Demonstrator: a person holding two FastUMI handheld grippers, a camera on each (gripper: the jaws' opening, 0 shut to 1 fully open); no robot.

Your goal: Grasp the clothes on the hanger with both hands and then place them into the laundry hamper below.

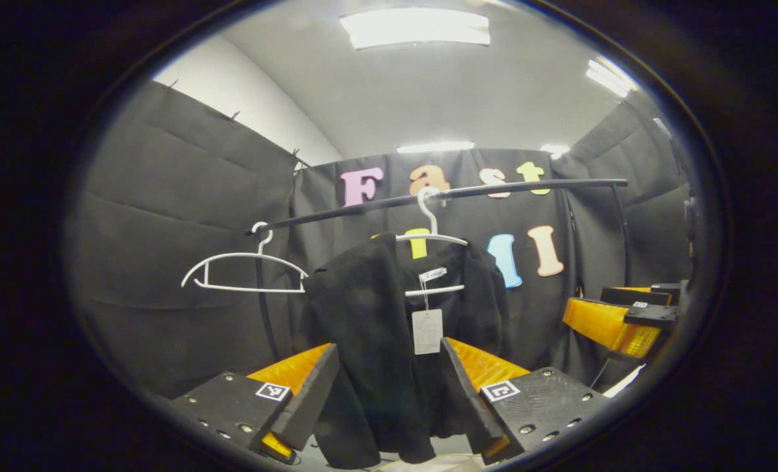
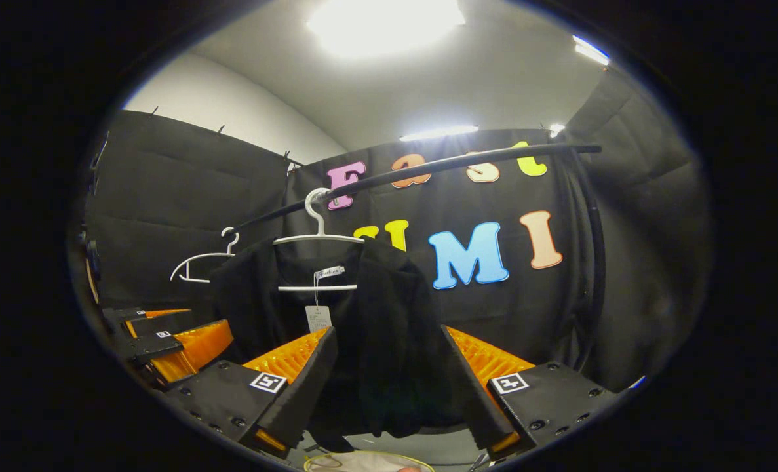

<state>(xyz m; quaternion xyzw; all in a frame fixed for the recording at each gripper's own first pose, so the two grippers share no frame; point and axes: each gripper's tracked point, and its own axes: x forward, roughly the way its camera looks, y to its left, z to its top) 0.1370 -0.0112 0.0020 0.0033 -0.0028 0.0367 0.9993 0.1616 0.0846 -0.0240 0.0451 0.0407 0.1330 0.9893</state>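
Jacket, black and knitted, hangs from a white plastic hanger on the black metal rail, a white paper tag dangling at its collar. An empty white hanger sits at nine o'clock. Left gripper and right gripper both stand spread before the cloth; contact unclear. Pale hamper rim shows at six o'clock.
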